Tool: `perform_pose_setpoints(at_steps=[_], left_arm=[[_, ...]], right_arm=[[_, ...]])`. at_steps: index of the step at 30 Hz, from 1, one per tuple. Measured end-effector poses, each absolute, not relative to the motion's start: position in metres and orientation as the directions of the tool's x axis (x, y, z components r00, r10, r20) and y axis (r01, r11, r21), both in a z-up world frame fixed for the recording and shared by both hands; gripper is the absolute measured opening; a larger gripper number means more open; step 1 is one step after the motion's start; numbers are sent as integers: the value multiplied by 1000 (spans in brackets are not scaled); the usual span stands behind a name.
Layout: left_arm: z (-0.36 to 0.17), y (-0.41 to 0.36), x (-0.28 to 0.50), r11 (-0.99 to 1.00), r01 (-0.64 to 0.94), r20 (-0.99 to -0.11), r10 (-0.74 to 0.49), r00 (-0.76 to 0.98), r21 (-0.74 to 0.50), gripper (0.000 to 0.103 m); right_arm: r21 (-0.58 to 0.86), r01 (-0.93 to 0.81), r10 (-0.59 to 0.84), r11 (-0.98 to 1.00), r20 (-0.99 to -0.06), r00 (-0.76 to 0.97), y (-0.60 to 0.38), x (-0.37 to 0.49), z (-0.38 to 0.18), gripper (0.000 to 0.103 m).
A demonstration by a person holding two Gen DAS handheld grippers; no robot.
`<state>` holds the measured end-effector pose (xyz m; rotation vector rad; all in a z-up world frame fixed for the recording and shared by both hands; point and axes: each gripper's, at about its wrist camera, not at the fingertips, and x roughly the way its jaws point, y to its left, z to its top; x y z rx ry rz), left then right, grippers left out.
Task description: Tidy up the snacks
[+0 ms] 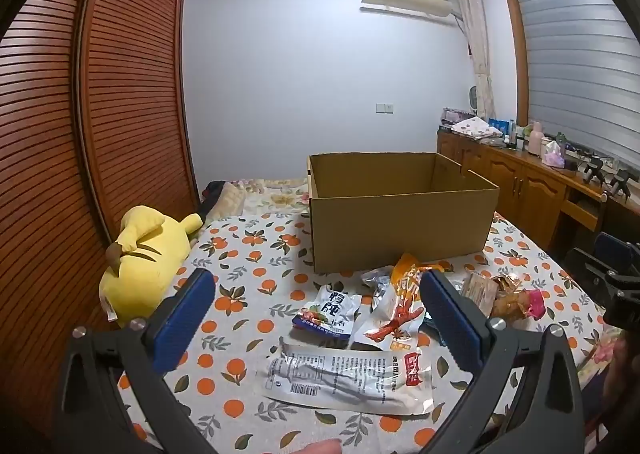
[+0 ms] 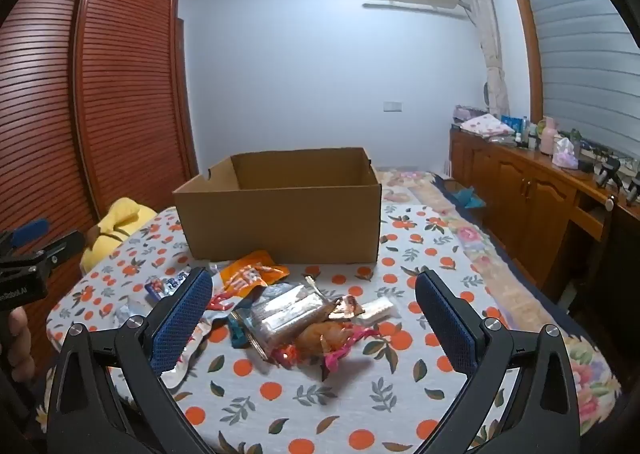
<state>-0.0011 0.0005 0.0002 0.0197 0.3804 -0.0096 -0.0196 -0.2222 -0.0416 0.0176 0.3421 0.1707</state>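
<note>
Both grippers are held above a bed covered with an orange-print sheet point(image 1: 248, 286), and nothing is gripped by either. The left gripper point(image 1: 316, 294) is seen with its jaws spread wide and empty; the right gripper point(image 2: 314, 294) is likewise wide open and empty. The snacks are found in a loose pile ahead of the jaws, and the open cardboard box point(image 1: 400, 222) stands beyond the pile, apparently with nothing in it as far as its inside is shown. From the left wrist view, a long white packet point(image 1: 348, 378) lies just below and between the left jaws, with its long axis running across the gap from one jaw toward the other; a small blue-and-white pouch point(image 1: 328, 312) and a red-and-white packet point(image 1: 394, 324) lie a little farther ahead, toward the box. From the right wrist view, a clear wrapped bar point(image 2: 280, 316) and a pink-wrapped snack point(image 2: 324, 338) lie between the right jaws, slightly forward. The white packet is judged nearer the left gripper, so it is the likely first pick; since its length spans the gap, the jaws would probably have to be turned to close across its short side, or be brought down on one end.
</note>
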Motion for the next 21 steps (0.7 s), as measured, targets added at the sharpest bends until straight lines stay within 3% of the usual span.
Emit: perform_pose_setpoints(at_steps=[21], left_arm=[[-6,1,-2,1000,12,-388,0,922,29,103]], right_arm=[[41,-159,164,986,-340,926,-221,-21,-43,103]])
